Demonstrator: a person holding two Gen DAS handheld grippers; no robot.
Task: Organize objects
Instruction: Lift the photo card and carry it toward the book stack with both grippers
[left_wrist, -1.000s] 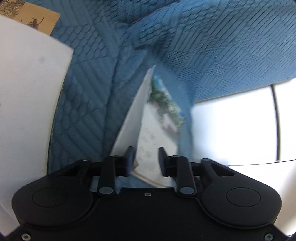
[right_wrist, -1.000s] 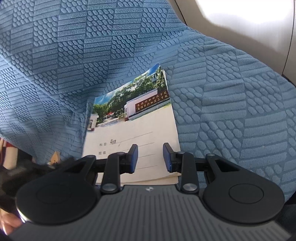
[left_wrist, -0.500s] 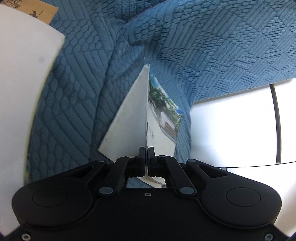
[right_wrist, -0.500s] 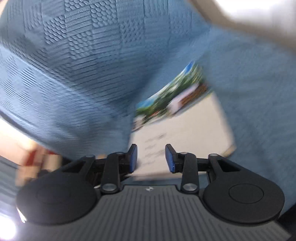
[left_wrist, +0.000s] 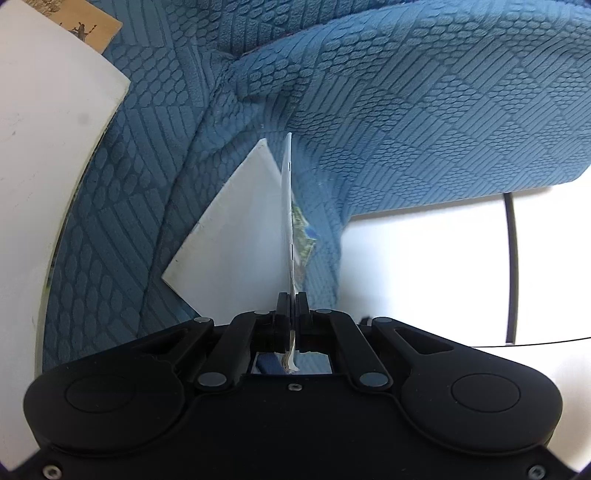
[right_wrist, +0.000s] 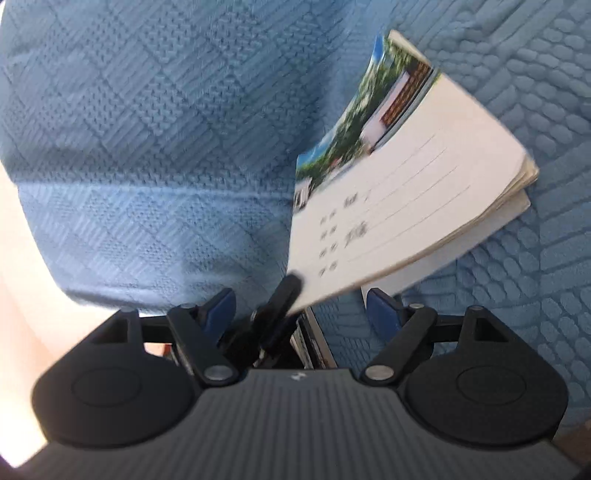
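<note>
Blue textured sofa fabric (left_wrist: 424, 110) is backing a notebook (right_wrist: 402, 206) that the left gripper (left_wrist: 291, 314) is pinching edge-on while the right gripper (right_wrist: 301, 306) is hanging apart, likely needing a lift clear next.

Photo-covered notebook (right_wrist: 402, 206) (pages fanning) lifted above blue cover.

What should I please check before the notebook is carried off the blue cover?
1. Left hand-held gripper shut on the notebook: ok.
2. Grip covers the whole notebook: not ok; only an edge is pinched, and pages fan apart at the far corner.
3. Right hand-held gripper open, holding nothing: ok.
4. Notebook lifted off the blue cover: cannot tell.
5. White sheet beside the notebook is separate: cannot tell.
</note>
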